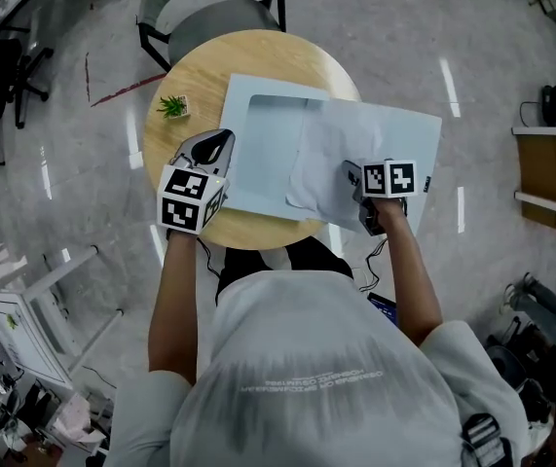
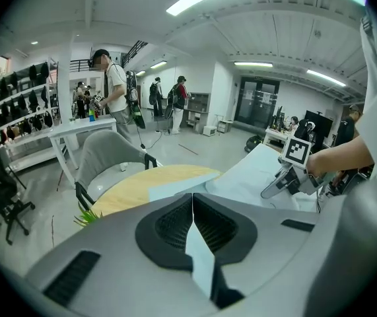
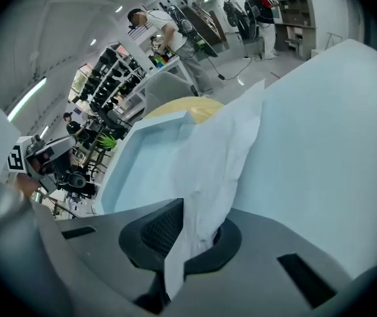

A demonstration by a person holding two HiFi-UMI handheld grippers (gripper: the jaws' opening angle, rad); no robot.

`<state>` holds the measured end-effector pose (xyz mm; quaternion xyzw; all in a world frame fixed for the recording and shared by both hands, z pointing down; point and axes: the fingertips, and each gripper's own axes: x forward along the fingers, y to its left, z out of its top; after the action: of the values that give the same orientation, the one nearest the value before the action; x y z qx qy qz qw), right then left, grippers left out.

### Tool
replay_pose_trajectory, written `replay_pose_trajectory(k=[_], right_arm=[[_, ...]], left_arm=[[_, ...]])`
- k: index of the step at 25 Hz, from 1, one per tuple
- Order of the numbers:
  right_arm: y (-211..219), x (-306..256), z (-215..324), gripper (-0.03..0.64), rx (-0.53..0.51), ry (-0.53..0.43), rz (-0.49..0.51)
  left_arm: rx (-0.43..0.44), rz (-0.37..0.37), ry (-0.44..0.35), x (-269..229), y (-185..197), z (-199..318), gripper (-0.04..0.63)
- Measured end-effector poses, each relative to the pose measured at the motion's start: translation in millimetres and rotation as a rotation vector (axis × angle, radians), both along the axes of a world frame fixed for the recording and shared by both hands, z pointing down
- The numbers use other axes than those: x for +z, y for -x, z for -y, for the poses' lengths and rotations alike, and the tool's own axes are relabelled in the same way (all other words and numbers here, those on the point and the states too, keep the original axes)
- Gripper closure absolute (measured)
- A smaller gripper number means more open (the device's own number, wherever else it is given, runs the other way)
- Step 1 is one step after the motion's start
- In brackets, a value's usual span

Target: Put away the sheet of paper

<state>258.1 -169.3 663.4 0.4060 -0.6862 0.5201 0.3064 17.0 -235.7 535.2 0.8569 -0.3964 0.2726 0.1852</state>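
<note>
A white, slightly crumpled sheet of paper hangs over an open light blue folder on the round wooden table. My right gripper is shut on the sheet's near edge; in the right gripper view the paper rises from between the jaws above the folder's inside. My left gripper is shut on the folder's left edge, and a thin blue strip of the folder shows pinched in its jaws.
A small green plant stands at the table's left rim. A grey chair is behind the table. The folder's right flap overhangs the table edge. Several people stand far off by shelves.
</note>
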Motion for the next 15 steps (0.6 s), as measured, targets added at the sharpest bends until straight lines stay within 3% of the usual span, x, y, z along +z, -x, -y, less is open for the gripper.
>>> replay_pose_trajectory(k=[7,15], right_arm=[[24,10,10,0.588,-0.026,0.003,0.016],[60,24,20,0.588,-0.001,0.063,0.126]], left_arm=[[-0.019,-0.002,0.011,5,11,-4,0.575],[-0.049,-0.019,0.036,12,20,-9,0.575]])
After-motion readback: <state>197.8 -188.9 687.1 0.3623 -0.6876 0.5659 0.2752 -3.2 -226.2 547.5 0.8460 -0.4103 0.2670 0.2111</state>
